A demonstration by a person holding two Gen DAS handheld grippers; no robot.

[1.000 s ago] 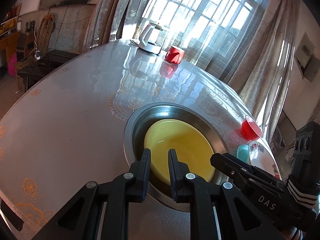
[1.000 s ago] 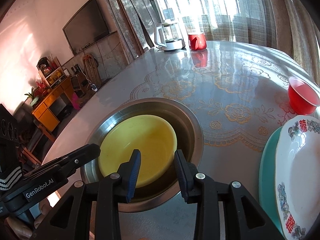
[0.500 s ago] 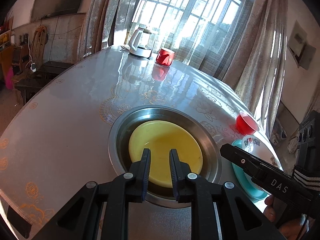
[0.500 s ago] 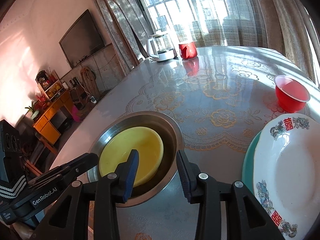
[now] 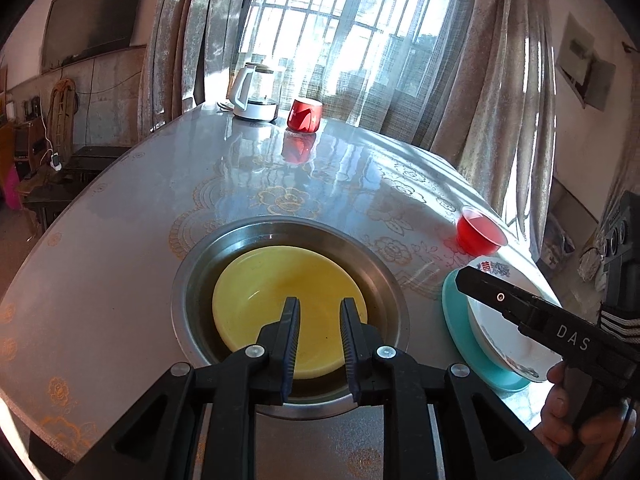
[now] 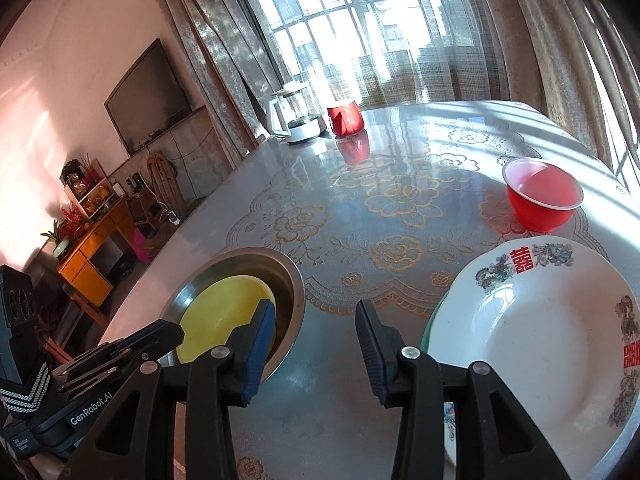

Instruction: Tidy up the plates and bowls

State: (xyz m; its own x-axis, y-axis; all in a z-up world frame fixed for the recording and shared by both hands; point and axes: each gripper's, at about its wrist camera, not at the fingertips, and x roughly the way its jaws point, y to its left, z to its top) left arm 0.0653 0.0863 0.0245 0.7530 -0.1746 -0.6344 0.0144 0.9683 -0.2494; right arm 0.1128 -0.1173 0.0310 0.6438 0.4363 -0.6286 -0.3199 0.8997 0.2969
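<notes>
Fingers of your left gripper [image 5: 319, 312] hang above the yellow plate [image 5: 256, 308], a narrow empty gap between them. That plate lies inside the steel basin [image 5: 188, 264], just ahead and below. Your right gripper [image 6: 316, 316] is widening, nothing between its jaws; bare tabletop [image 6: 360, 208] shows through them, the basin to its left, the white plate [image 6: 540, 344] on a teal plate [image 5: 454, 320] to its right. Farther off stands a red bowl [image 6: 540, 200].
</notes>
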